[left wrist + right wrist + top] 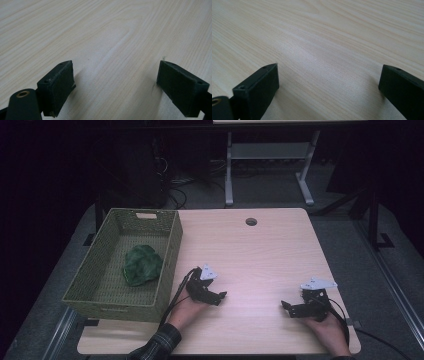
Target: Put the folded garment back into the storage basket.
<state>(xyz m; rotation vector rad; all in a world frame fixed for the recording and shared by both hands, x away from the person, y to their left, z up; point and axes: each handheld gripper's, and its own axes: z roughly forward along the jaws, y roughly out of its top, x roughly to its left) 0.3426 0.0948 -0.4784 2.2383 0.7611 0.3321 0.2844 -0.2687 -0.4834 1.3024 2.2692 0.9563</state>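
A green woven basket (95, 287) stands on the left part of the wooden table (250, 255), and a crumpled green cloth (142, 265) lies inside it. My left gripper (220, 296) rests low over the table just right of the basket, open, its jaws pointing right. In the left gripper view its pads (58, 85) stand wide apart over bare wood. My right gripper (286, 307) sits near the table's front right, open, jaws pointing left. Its pads (259, 87) in the right gripper view frame nothing but wood grain.
A round cable hole (251, 221) is near the table's far edge. Beyond the table stand a desk frame (265, 165) and tangled cables (175, 185) on a dark floor. A rail (395, 290) runs along the right side.
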